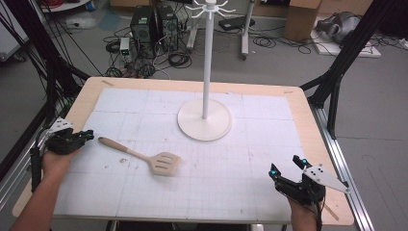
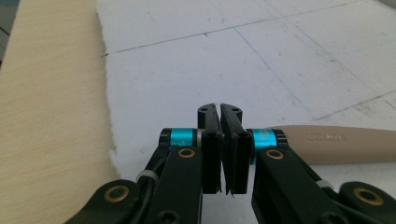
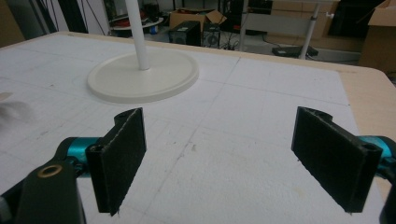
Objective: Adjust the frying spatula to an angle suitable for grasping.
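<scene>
A beige slotted spatula [image 1: 144, 157] lies flat on the white mat, its handle end pointing left and its head [image 1: 165, 163] toward the middle. My left gripper [image 1: 89, 134] is at the mat's left edge, its tips just short of the handle end. In the left gripper view the jaws [image 2: 219, 116] are shut together with nothing between them, and the spatula handle [image 2: 336, 142] lies just to their right. My right gripper [image 1: 286, 164] rests near the front right corner, open and empty [image 3: 220, 121].
A white hanging stand with a round base [image 1: 204, 120] and a tall pole [image 1: 207, 62] rises at the mat's back centre, its base [image 3: 140, 74] ahead-left of the right gripper. The bare wooden table edge [image 2: 46, 116] runs along the left.
</scene>
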